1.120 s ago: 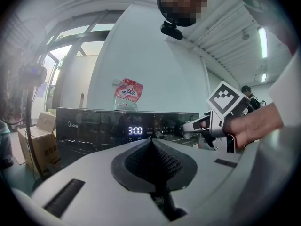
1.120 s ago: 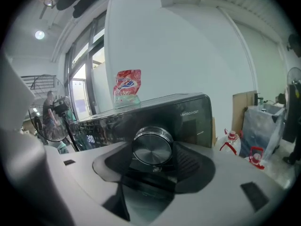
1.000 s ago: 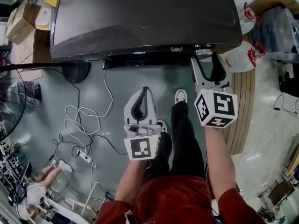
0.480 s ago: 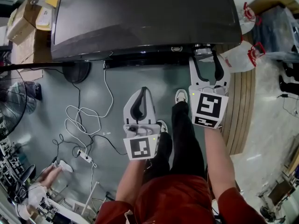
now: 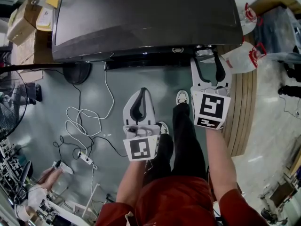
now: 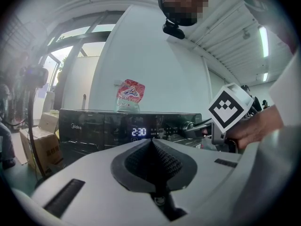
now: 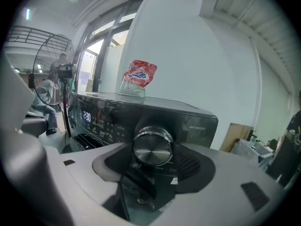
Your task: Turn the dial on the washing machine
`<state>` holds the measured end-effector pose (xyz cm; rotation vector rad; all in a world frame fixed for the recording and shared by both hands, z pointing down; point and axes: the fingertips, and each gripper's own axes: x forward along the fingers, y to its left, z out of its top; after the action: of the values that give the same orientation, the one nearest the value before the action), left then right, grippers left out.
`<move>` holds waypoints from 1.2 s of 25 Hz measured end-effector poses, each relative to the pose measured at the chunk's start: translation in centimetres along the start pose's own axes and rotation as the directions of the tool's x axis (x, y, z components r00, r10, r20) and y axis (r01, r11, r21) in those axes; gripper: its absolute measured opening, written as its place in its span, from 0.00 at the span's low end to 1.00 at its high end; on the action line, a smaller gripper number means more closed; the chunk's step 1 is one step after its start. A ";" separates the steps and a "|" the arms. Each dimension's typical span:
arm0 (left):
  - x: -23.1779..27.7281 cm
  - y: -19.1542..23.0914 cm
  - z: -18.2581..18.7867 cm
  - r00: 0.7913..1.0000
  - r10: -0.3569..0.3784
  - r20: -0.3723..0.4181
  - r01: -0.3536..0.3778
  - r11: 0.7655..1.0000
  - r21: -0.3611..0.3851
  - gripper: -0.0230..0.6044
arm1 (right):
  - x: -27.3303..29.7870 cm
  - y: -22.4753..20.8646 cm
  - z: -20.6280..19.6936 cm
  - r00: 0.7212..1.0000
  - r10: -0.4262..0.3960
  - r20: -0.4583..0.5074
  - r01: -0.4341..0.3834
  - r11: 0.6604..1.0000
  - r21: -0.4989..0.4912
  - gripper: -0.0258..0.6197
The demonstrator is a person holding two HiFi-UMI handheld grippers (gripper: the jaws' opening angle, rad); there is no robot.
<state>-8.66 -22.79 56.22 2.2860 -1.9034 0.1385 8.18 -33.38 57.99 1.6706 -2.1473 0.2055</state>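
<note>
The washing machine [image 5: 141,18] is dark and glossy, its display [image 6: 138,132] showing 2:30. The round silver dial [image 7: 152,146] sits at the panel's right end.

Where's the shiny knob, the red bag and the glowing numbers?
dial [image 7: 152,148]: right gripper view, on its flat metal face.
red bag [image 7: 138,77]: right gripper view, middle of its front.
glowing numbers [image 6: 138,132]: left gripper view, on the digits.

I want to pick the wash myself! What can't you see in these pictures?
- Words around the dial: right gripper view, too small to read.
- Washing machine front: head view, hidden under its own top.
- Print on the red pouch: both gripper views, blurred.
</note>
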 end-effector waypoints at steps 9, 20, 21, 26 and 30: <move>-0.6 -0.1 1.0 1.000 0.003 0.008 -0.003 1.000 0.002 0.05 | -0.7 -0.5 0.1 0.998 0.053 -0.018 -0.050 0.993 0.107 0.51; -4.2 0.2 6.5 0.998 0.011 0.060 -0.013 1.000 0.024 0.05 | -6.9 -1.8 1.6 0.999 0.024 -0.023 -0.021 0.989 0.144 0.51; -4.6 0.1 7.0 0.998 0.012 0.063 -0.013 1.000 0.011 0.05 | -7.5 -2.0 1.8 1.000 0.022 -0.019 -0.019 0.988 0.151 0.51; -8.0 -0.2 9.5 0.998 0.022 0.056 -0.022 1.000 0.009 0.05 | -11.3 -2.0 3.5 1.000 0.011 0.000 -0.011 0.990 0.142 0.51; -10.9 0.0 12.0 0.998 0.019 0.057 -0.019 1.000 0.005 0.05 | -15.2 -1.2 6.0 0.999 0.022 0.037 -0.028 0.989 0.146 0.51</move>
<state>-11.10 -14.49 42.48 2.3000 -1.9545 0.0821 10.93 -22.32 46.28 1.7399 -2.2283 0.3511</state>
